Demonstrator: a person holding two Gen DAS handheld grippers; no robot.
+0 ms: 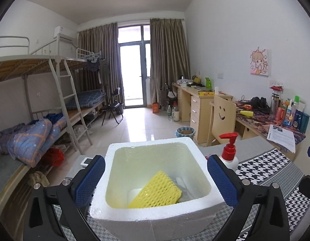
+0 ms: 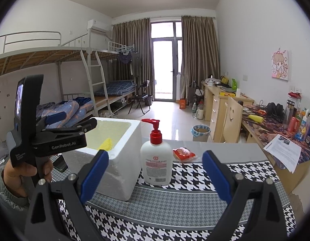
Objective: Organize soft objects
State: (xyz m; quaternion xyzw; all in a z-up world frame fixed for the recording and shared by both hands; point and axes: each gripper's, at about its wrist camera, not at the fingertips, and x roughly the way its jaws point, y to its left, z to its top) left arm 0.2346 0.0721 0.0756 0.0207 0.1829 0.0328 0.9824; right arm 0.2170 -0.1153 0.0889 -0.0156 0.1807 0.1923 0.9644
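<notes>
A table [image 2: 225, 150] with a grey top, partly covered by a black-and-white houndstooth cloth [image 2: 195, 172].
The cloth, banded in large and fine check with grey stripes, spreads over the near part of the table, leaving bare grey beyond. On it stand a white square foam box [image 2: 122, 172] at the left and, just beside its right wall, an upright white plastic lotion bottle with a red pump [image 2: 156, 156]. A small red-and-orange sealed packet [image 2: 183, 153] lies flat behind the bottle, at the cloth's far edge on the grey surface. A dark flat device [image 2: 59, 164] lies left of the box.
</notes>
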